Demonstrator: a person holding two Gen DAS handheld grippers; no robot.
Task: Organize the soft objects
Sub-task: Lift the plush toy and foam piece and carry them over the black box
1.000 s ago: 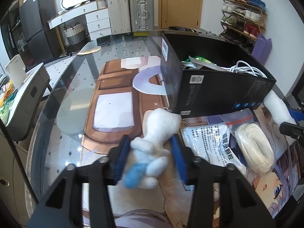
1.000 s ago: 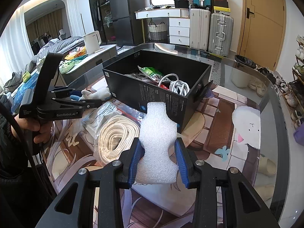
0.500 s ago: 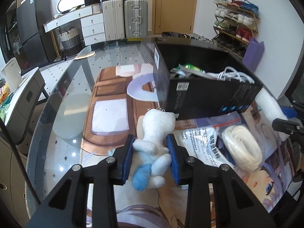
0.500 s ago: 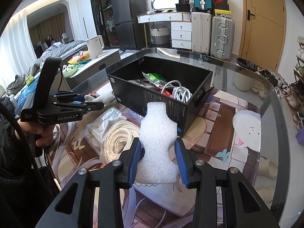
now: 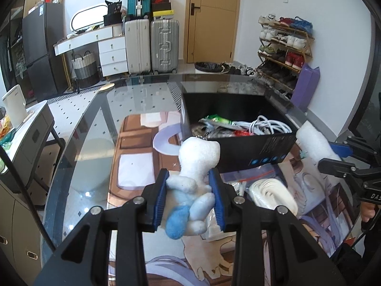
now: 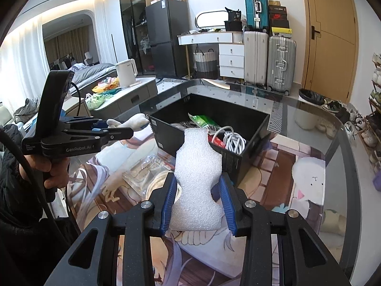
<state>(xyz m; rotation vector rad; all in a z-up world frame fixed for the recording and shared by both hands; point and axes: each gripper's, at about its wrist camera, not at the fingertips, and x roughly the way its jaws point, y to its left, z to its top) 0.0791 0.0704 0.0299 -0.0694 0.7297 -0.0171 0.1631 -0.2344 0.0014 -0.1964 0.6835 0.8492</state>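
Left gripper (image 5: 190, 199) jaws clenched on plush toy (image 5: 194, 178), right gripper (image 6: 198, 203) on foam piece (image 6: 197, 183); either may snag black box (image 6: 240, 160) rim at 12 o'clock.

Lighting: bright, even daylight; white curtain (image 6: 16, 71) glowing at left of right wrist view, cove strip lit along ceiling. Glare: small specular spots and room reflections on glass counter (image 5: 81, 166). Distortion: strong fisheye bending, black vignette corners. Focus: sharp throughout, no motion blur.
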